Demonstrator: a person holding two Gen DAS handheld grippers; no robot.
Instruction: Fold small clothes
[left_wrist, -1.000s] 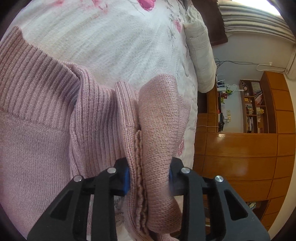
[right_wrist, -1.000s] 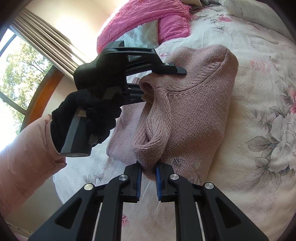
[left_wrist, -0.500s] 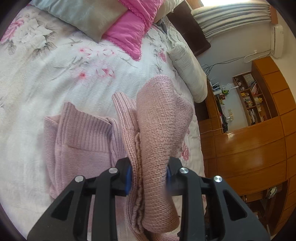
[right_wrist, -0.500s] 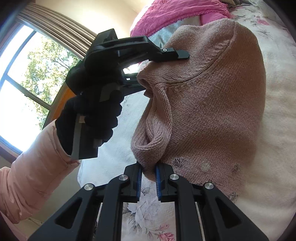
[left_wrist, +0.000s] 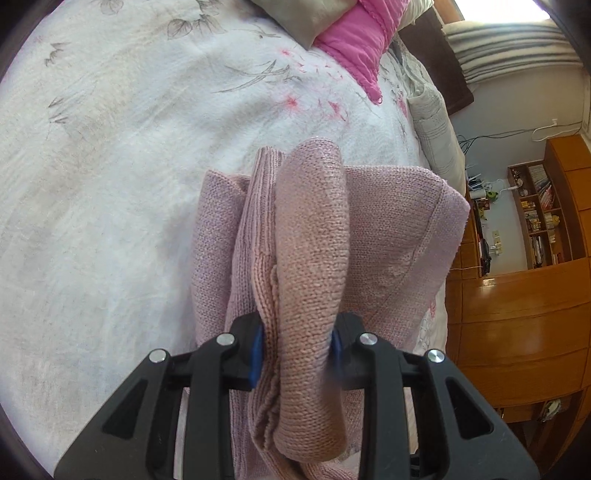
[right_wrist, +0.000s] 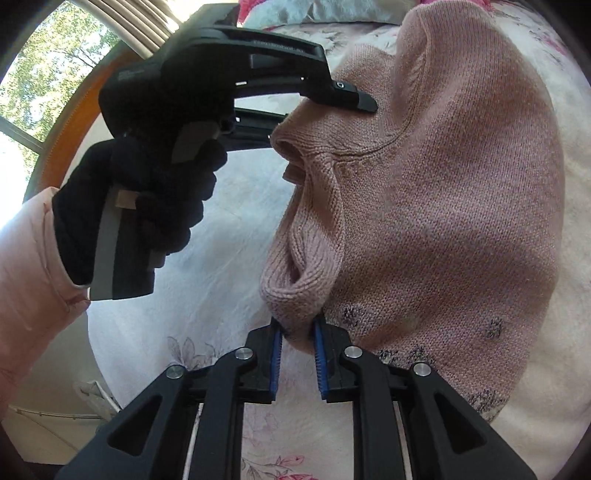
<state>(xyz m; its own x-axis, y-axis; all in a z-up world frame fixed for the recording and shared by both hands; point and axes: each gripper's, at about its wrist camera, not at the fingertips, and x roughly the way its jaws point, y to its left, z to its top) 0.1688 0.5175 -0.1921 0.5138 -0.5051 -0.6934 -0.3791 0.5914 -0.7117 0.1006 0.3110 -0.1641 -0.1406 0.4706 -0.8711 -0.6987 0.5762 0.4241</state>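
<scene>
In the left wrist view, the left gripper (left_wrist: 297, 350) was clamped on a thick bunched fold of the dusty-pink knitted sweater (left_wrist: 388, 236), whose remaining layers hung below over the white floral bedspread (left_wrist: 129, 166). A bright pink pillow (left_wrist: 354, 40) lay near the head of the bed, and a wooden bookshelf cabinet (left_wrist: 535, 295) stood at the right.

In the right wrist view, the right gripper (right_wrist: 297, 360) pinched the sweater's ribbed edge between its blue pads (right_wrist: 276, 360). The left gripper gripped the upper edge, carried by a black-gloved hand (right_wrist: 147, 206) in a pale pink sleeve (right_wrist: 33, 266).
</scene>
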